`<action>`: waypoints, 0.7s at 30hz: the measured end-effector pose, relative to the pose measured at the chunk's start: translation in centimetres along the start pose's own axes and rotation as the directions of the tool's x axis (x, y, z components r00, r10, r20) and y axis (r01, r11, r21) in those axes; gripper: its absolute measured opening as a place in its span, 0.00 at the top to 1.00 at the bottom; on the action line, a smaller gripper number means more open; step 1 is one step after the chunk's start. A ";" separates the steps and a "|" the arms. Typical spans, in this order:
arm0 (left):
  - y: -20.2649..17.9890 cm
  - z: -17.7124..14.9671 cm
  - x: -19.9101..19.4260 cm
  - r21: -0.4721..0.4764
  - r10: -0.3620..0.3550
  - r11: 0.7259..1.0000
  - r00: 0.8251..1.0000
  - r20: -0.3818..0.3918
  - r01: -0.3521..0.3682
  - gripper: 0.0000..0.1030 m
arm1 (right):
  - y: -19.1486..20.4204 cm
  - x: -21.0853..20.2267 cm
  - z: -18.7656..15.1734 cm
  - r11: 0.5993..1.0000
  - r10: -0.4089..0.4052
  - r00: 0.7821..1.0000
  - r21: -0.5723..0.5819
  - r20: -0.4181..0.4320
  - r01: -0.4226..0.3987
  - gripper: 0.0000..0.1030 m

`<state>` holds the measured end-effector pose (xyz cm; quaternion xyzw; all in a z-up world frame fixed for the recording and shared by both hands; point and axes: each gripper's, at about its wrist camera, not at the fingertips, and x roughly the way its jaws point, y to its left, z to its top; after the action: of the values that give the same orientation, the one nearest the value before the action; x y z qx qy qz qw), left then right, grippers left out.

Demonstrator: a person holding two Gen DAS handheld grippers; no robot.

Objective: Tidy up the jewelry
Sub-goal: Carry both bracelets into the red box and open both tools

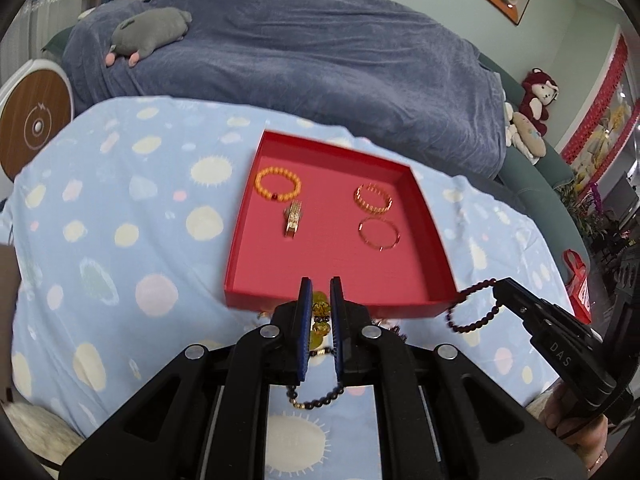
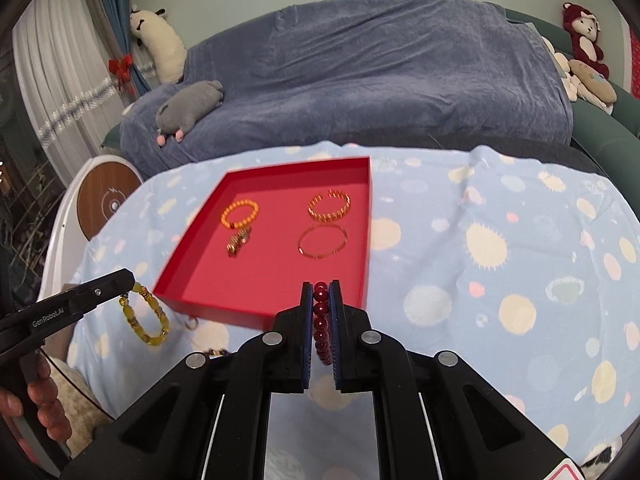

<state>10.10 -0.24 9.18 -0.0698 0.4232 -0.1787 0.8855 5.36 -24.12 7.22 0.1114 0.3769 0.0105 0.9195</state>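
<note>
My left gripper (image 1: 321,285) is shut on a yellow bead bracelet (image 1: 320,312), held above the cloth just in front of the red tray (image 1: 240,268). In the right wrist view the yellow bead bracelet (image 2: 146,320) hangs from the left gripper (image 2: 130,279). My right gripper (image 2: 321,286) is shut on a dark red bead bracelet (image 2: 321,320) at the tray's (image 2: 260,280) near right corner. That dark red bead bracelet (image 1: 472,308) dangles from the right gripper (image 1: 500,286). In the tray lie an orange bead bracelet (image 1: 278,186), a gold band (image 1: 293,220), a gold cuff (image 1: 374,198) and a thin bangle (image 1: 379,234).
A dark bead bracelet (image 1: 316,396) and small pieces (image 2: 192,323) lie on the spotted blue cloth (image 1: 120,240) before the tray. Behind are a blanket-covered sofa (image 1: 320,60) with a grey plush toy (image 1: 150,32), and a round side table (image 1: 32,124) at left.
</note>
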 end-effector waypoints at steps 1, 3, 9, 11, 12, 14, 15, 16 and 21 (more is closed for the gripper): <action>-0.2 0.5 -0.3 0.005 -0.003 1.000 1.000 0.009 0.003 0.91 | 0.3 0.0 0.7 1.000 0.010 1.000 -0.005 0.010 -0.010 0.93; -0.7 1.9 -0.8 0.019 -0.013 1.000 0.999 0.037 0.012 0.91 | 0.8 0.1 1.8 0.999 0.031 0.999 -0.011 0.022 -0.031 0.93; -2.2 5.5 0.2 0.035 -0.037 0.999 0.995 0.094 0.033 0.91 | 2.8 2.2 4.5 0.995 0.101 0.994 -0.017 0.026 -0.101 0.93; -2.3 5.9 1.5 0.031 -0.048 0.999 0.995 0.082 0.045 0.91 | 3.2 3.6 4.7 0.992 0.124 0.992 -0.005 0.006 -0.124 0.93; -2.3 5.9 2.0 0.026 -0.048 0.999 0.996 0.075 0.046 0.91 | 3.3 4.3 4.6 0.991 0.131 0.991 0.001 -0.008 -0.131 0.93; -2.2 5.6 3.8 0.024 -0.045 0.999 0.998 0.045 0.044 0.91 | 3.2 6.0 4.1 0.990 0.140 0.989 0.019 -0.043 -0.139 0.93; -2.1 5.3 4.7 0.023 -0.033 0.999 0.999 0.031 0.032 0.91 | 3.1 6.8 3.7 0.990 0.139 0.988 0.027 -0.060 -0.138 0.93; -1.9 5.0 5.6 0.022 -0.028 0.999 1.000 0.012 0.027 0.91 | 3.0 7.5 3.3 0.991 0.131 0.989 0.030 -0.076 -0.129 0.93; 0.1 3.1 9.0 -0.023 0.008 1.000 0.998 -0.066 -0.010 0.91 | 1.8 10.4 1.5 0.998 0.064 0.988 0.014 -0.138 -0.063 0.92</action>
<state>17.71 -3.57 4.57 -0.0722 0.4544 -0.1722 0.8710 14.00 -21.61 1.47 0.1266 0.4361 0.0458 0.8897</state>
